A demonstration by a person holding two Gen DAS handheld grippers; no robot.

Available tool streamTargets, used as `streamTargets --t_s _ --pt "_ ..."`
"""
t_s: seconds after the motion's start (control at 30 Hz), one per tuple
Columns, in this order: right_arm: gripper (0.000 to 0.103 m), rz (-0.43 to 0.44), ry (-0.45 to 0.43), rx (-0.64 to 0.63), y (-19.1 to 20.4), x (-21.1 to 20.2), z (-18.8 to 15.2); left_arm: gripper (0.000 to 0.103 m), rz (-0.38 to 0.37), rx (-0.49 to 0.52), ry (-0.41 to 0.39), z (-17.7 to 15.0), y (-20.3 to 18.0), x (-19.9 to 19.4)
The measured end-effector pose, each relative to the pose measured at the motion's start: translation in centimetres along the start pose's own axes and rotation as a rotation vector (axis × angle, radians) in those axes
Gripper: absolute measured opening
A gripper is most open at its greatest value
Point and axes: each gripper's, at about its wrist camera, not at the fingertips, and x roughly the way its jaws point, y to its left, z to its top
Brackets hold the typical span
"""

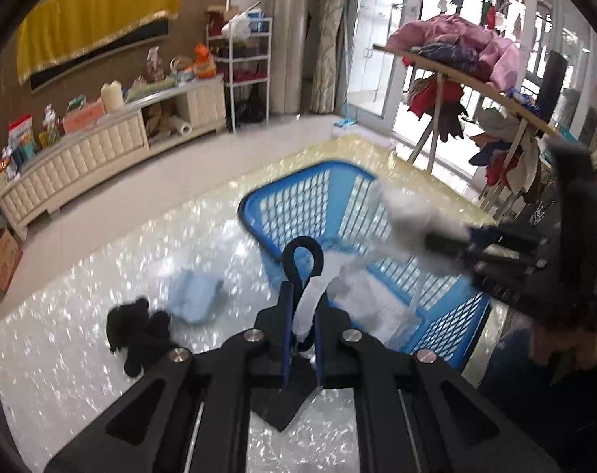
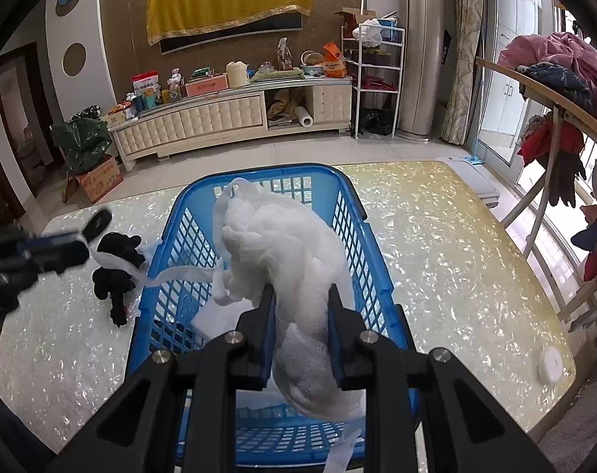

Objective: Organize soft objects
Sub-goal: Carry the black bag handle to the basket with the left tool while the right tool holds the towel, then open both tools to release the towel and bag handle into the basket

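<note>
A blue plastic basket (image 2: 349,213) stands on the shiny table (image 2: 436,244); it also shows in the left wrist view (image 1: 298,201). My right gripper (image 2: 302,295) is shut on a white gauze bundle (image 2: 282,244) and holds it over the basket. My left gripper (image 1: 302,272) is shut on the white gauze strip (image 1: 310,303) that trails from the bundle (image 1: 409,213). A folded white cloth (image 1: 373,299) lies in the basket. A black soft toy (image 1: 140,327) and a light blue cloth (image 1: 196,299) lie on the table left of the basket.
A clothes rack (image 1: 476,82) loaded with garments stands right of the table. A cream TV cabinet (image 2: 219,114) with clutter runs along the far wall. A white round disc (image 2: 551,362) lies near the table's right edge. A cardboard box (image 2: 101,181) sits on the floor.
</note>
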Motion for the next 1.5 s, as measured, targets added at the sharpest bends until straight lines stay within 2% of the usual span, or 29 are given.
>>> streamTargets --t_s 0.2,0.4,0.83,1.17,1.5 --pt "0.021 -0.013 0.013 -0.006 0.2 0.0 -0.1 0.007 -0.032 0.038 -0.033 1.3 -1.4 1.0" --pt "0.021 -0.016 0.029 0.001 0.0 0.1 -0.5 0.007 -0.034 0.045 -0.029 2.8 -2.5 3.1" --pt "0.021 -0.006 0.049 0.024 -0.9 0.8 -1.0 0.007 -0.057 0.081 0.056 3.7 -4.5 9.0" --pt "0.021 -0.001 0.079 0.039 -1.1 1.7 -1.7 0.008 -0.059 0.1 0.119 4.5 -3.9 13.6" --pt "0.021 -0.003 0.078 0.024 -0.6 1.8 -1.5 0.008 -0.031 0.109 0.182 3.4 -3.6 15.5"
